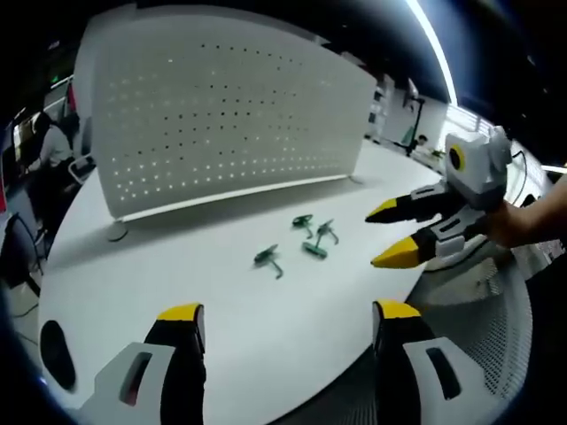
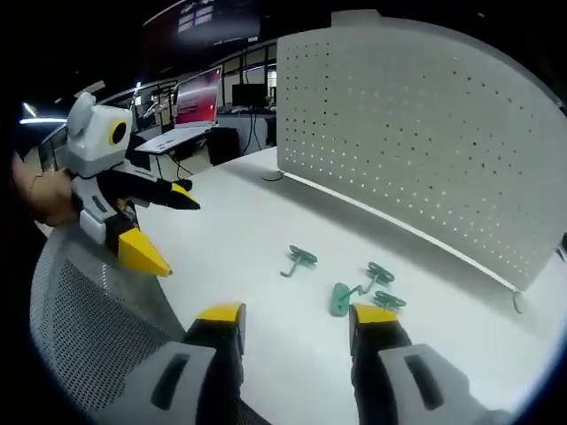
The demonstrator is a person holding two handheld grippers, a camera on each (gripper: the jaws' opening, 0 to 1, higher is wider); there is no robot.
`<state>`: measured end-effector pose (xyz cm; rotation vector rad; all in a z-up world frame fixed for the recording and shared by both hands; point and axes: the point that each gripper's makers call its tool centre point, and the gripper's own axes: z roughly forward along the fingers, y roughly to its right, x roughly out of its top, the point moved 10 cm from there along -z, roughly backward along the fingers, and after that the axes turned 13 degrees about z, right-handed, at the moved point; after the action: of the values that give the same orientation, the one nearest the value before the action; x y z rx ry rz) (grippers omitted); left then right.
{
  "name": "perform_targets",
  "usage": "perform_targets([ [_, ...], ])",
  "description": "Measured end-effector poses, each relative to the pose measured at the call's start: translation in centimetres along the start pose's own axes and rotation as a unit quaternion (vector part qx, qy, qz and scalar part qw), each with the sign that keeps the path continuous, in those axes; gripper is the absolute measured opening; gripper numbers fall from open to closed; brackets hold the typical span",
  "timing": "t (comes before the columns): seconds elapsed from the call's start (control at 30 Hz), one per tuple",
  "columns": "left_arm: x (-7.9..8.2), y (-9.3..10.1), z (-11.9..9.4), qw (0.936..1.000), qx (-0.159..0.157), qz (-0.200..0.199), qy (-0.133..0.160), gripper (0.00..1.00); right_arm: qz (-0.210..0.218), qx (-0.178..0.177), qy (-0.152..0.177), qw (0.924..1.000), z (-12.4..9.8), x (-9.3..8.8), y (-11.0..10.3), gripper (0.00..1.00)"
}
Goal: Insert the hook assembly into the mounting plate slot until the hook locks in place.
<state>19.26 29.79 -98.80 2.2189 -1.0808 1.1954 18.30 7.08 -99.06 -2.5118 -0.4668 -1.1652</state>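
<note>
Yellow-tipped jaws of the left tongs stand apart at the near edge of the white desk, nothing between them. Right tongs likewise apart and empty, hovering just short of the nearest green hook.

Task things: three green hook pieces lie loose on the desk, well short of the board. One hook lies alone; two more lie close together, whether touching I cannot tell. White perforated mounting plate stands upright at the far side of the desk, no hook in any of its holes as far as visible.

Progress, judged: nothing done yet. No hook grasped, none inserted. Left to do: pick a hook, carry it to the plate, seat it in a slot until it locks.
</note>
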Motion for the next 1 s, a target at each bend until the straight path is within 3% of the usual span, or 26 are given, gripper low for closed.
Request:
perform_targets([
  [0.37,-0.1,-0.1,0.1,1.0,0.0,-0.007,-0.004,0.79,-0.067,0.052,-0.046,0.9954,5.2,2.6,-0.6,0.33],
  [0.63,-0.3,-0.7,0.0,0.9997,0.008,-0.024,-0.006,0.78,-0.075,0.055,-0.077,0.9927,8.6,3.7,0.7,0.25],
  [1.0,-0.3,-0.7,0.2,0.9994,0.006,-0.034,-0.011,0.77,-0.101,0.06,-0.104,0.9876,11.3,4.1,0.7,0.19],
])
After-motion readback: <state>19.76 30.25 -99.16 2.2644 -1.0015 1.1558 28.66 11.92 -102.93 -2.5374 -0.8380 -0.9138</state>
